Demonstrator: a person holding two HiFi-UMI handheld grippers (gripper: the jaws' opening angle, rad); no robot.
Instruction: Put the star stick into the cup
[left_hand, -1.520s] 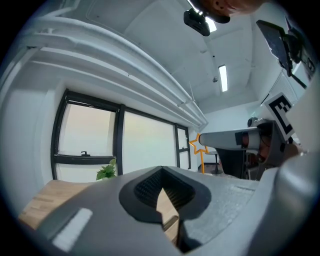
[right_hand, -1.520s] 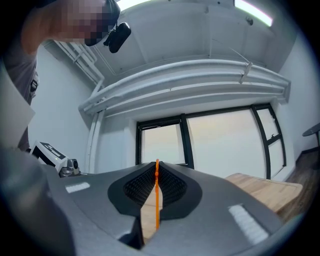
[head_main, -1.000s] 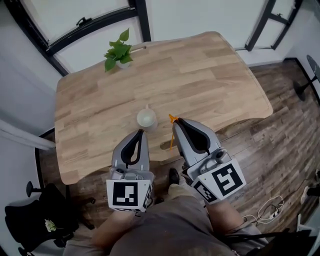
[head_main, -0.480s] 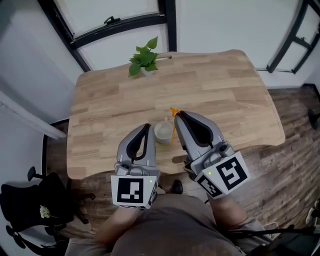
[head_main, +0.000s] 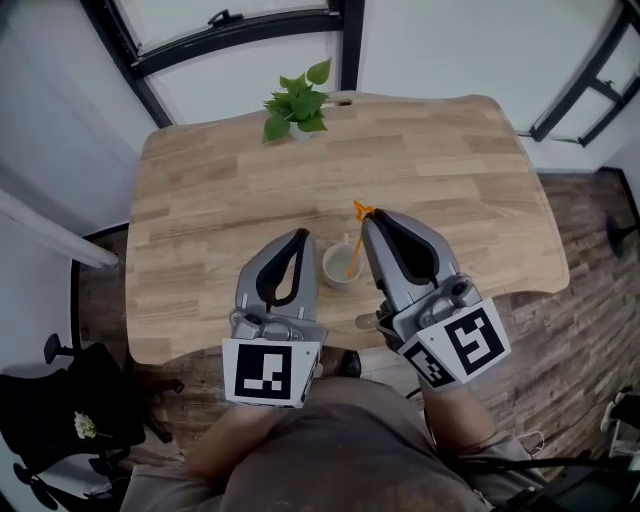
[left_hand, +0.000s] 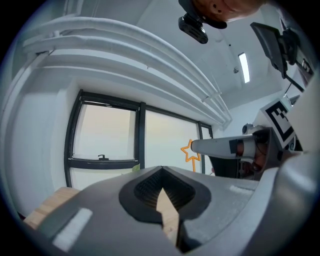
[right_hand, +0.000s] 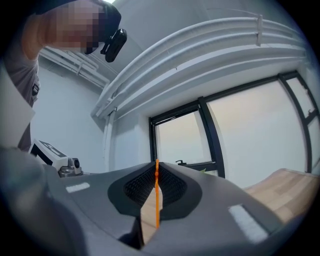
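A white cup (head_main: 338, 268) with a small handle stands on the wooden table (head_main: 450, 170), between my two grippers. My right gripper (head_main: 369, 217) (right_hand: 155, 166) is shut on the orange star stick (head_main: 356, 240) (right_hand: 157, 197). The star (head_main: 362, 210) pokes out above the jaw tips, and the thin stick slants down-left with its lower end over the cup's mouth. My left gripper (head_main: 300, 237) (left_hand: 161, 170) is shut and holds nothing, just left of the cup. From the left gripper view the star (left_hand: 189, 151) shows at the tip of the right gripper (left_hand: 225, 146).
A small green potted plant (head_main: 296, 98) stands at the table's far edge. Black window frames run behind the table. A black chair (head_main: 60, 420) sits on the wood floor at lower left. The table's near edge lies just under my grippers.
My right gripper has carried the stick from the cup's right side so that its lower end now lies over the cup's mouth. The left gripper stays beside the cup.
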